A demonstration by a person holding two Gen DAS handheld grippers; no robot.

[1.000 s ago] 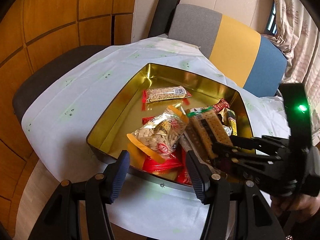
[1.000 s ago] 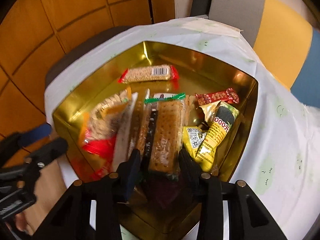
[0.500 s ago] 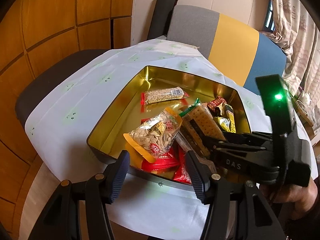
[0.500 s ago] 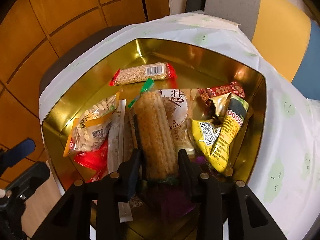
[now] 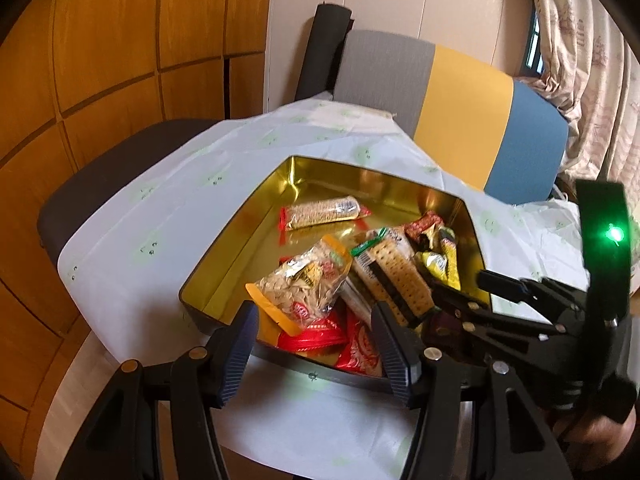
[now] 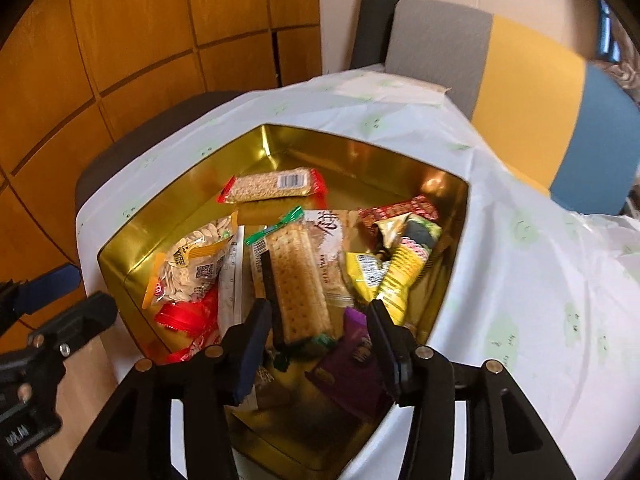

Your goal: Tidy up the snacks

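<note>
A gold tin (image 6: 448, 240) full of snacks sits on the cloth-covered bench (image 6: 520, 264), and the right hand-held gripper (image 6: 316, 332) hangs over its near end with its fingers spread, gripping nothing. The long cracker pack (image 6: 298, 280) lies between them in the middle of the tin, free of both fingers, with a bag of seeds (image 6: 192, 268) to its left and yellow packets (image 6: 384, 276) to its right. The left hand-held gripper (image 5: 316, 344) hovers at the tin's near rim, likewise spread and empty.
</note>
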